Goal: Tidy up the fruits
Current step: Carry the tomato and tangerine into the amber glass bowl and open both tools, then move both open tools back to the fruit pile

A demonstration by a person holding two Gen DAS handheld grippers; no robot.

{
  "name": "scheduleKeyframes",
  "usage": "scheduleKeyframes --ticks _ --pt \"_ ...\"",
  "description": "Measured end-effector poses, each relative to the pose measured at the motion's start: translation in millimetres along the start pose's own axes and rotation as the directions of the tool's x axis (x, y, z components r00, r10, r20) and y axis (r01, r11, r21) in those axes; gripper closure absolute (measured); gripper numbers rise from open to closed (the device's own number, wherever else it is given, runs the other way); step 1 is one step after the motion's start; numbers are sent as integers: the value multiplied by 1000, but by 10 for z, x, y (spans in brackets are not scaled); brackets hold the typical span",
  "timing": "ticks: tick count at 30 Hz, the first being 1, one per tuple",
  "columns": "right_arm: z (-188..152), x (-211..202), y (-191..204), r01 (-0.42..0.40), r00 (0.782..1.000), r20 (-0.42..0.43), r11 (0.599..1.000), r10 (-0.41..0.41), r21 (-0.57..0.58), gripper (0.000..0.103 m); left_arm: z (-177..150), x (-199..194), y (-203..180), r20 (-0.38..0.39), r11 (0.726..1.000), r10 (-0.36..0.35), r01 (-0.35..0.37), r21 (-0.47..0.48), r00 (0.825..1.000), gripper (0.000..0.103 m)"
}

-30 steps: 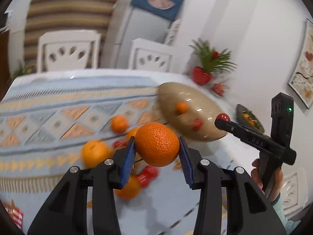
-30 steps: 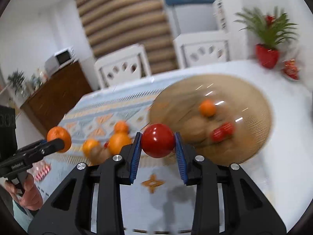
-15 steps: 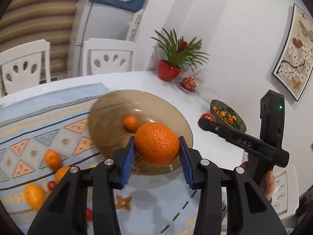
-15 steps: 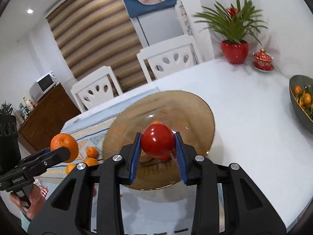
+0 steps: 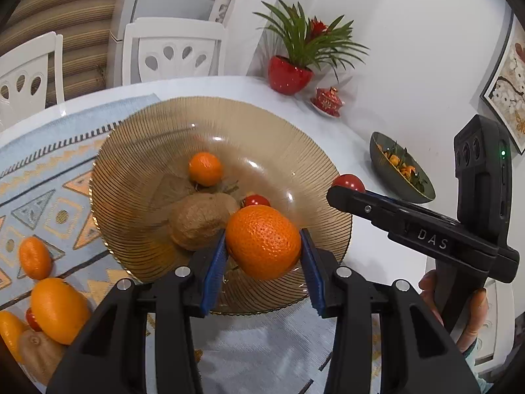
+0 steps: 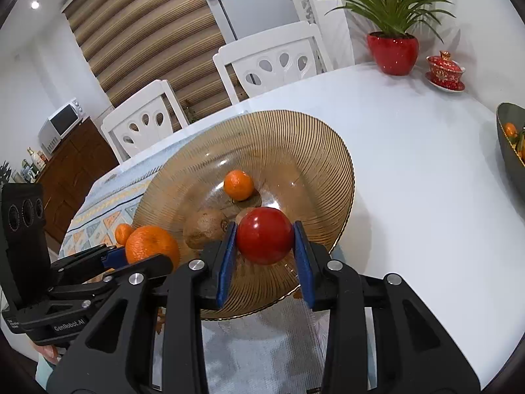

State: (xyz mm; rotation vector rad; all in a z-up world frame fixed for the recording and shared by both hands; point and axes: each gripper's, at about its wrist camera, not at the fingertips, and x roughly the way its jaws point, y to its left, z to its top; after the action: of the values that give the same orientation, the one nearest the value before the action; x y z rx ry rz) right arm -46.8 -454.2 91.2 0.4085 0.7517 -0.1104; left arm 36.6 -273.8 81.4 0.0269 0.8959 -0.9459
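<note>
My left gripper (image 5: 262, 256) is shut on a large orange (image 5: 263, 241), held over the near rim of an amber ribbed glass plate (image 5: 137, 151). My right gripper (image 6: 265, 246) is shut on a red tomato (image 6: 265, 234) above the same plate (image 6: 308, 144). A small mandarin (image 5: 205, 168), a kiwi (image 5: 200, 223) and a small red tomato (image 5: 257, 200) lie in the plate. From the right wrist view the left gripper (image 6: 137, 256) with its orange (image 6: 151, 244) shows at the left; from the left wrist view the right gripper (image 5: 344, 193) shows at the right.
Loose fruit lies on the patterned mat at left: a mandarin (image 5: 34, 257), an orange (image 5: 59, 310), a kiwi (image 5: 39, 354). A dark bowl (image 5: 400, 170) of fruit, a red plant pot (image 5: 290, 74) and a red lidded cup (image 5: 326, 101) stand on the white table (image 6: 426, 177). White chairs (image 6: 269, 62) are behind.
Both grippers have carried their fruit from the mat side toward the amber plate and now hover lower over its near rim. Each grip is unchanged.
</note>
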Motion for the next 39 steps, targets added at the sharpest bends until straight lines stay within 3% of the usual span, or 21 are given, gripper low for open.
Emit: scheduleKeyframes --ticks 5,6,7,9,32,36,39 --pt "-5 15 -25 2 1000 0 1000 -2 13 66 2 34 -26 -7 1000 -2 2 17 1000 61" --pt "1 2 -30 4 1000 3 1000 -4 18 58 7 35 -27 -12 1000 -5 6 17 1000 60" --pt "6 -18 -35 5 1000 10 1000 -6 24 49 9 19 -23 -6 1000 -5 5 13 1000 51" --pt "6 -46 -21 3 1000 15 1000 -4 18 49 22 -45 1 17 1000 -4 5 -1 1000 42" --pt "-180 -256 465 -55 998 16 997 56 -55 49 -182 -1152 458 169 998 40 -32 -54 985 42" --pt "-218 -269 671 -77 997 11 992 78 -95 49 -266 -1455 621 222 995 65 -48 -83 973 25" --pt "-254 -263 857 -97 995 5 987 99 -130 49 -356 -1709 769 260 992 86 -58 -112 962 25"
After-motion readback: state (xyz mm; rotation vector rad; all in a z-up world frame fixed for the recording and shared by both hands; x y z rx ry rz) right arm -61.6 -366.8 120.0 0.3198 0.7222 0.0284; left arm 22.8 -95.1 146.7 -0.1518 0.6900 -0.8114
